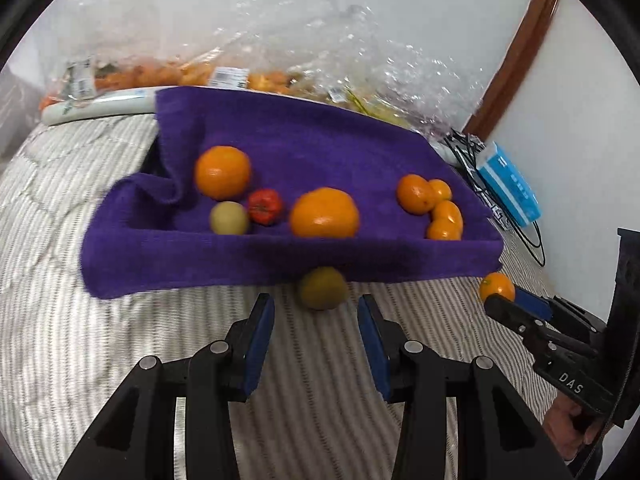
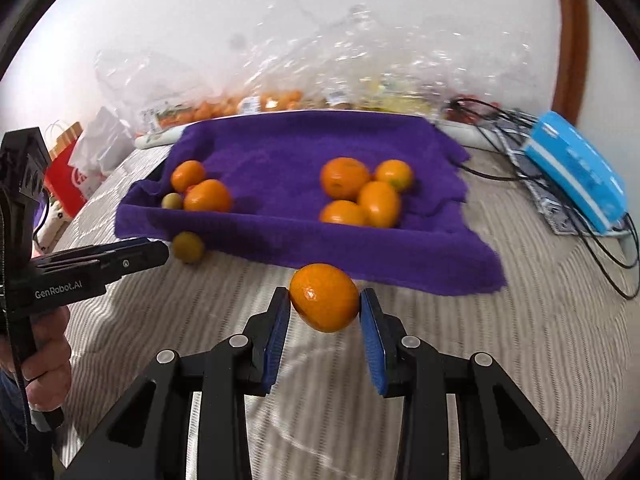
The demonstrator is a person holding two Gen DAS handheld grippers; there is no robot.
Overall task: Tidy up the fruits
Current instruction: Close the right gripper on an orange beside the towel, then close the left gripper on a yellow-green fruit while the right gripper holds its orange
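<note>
Black grippers (image 1: 316, 344), blue-padded fingers (image 2: 276, 344), silver screws.

A bed covered in a grey-and-white striped quilt (image 1: 120, 340) carried everything. Ahead of both tongs, a purple terry towel (image 1: 280, 140) lay spread on it. A small yellow-green round fruit (image 1: 322, 288) sat on the quilt just ahead of the left tongs (image 1: 316, 312), at the towel's near edge. A blue box (image 2: 576, 168) and black cables (image 2: 600, 248) lay far right.
</note>
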